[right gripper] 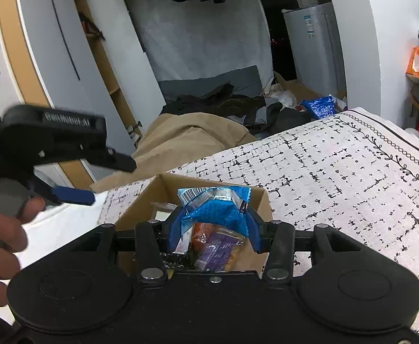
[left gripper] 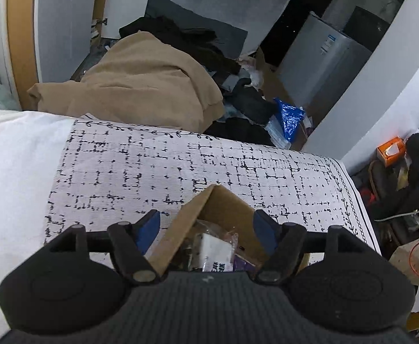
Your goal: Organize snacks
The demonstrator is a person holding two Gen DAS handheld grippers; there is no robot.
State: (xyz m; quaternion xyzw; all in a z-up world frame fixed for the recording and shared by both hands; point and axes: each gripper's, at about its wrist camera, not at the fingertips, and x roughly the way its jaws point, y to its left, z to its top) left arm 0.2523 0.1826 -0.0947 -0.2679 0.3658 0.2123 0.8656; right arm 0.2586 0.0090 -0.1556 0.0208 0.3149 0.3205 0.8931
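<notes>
An open cardboard box (left gripper: 226,206) stands on the table's black-and-white patterned cloth (left gripper: 152,166). Inside lie a white packet (left gripper: 216,248) and a purple packet (left gripper: 245,261). My left gripper (left gripper: 206,226) hangs over the box with its blue pads wide apart and nothing between them. In the right wrist view my right gripper (right gripper: 213,229) is shut on a crumpled blue snack packet (right gripper: 215,209) just above the box (right gripper: 140,203), over an orange and purple packet (right gripper: 218,249). The left gripper (right gripper: 103,180), held by a hand (right gripper: 0,238), shows at the left, blurred.
Beyond the table's far edge lie a tan blanket heap (left gripper: 140,86), dark clothes (left gripper: 186,40) and a blue foil bag (left gripper: 289,117) on the floor. A small grey fridge (left gripper: 324,66) stands at the back right. An orange tissue box (left gripper: 391,150) sits at the right.
</notes>
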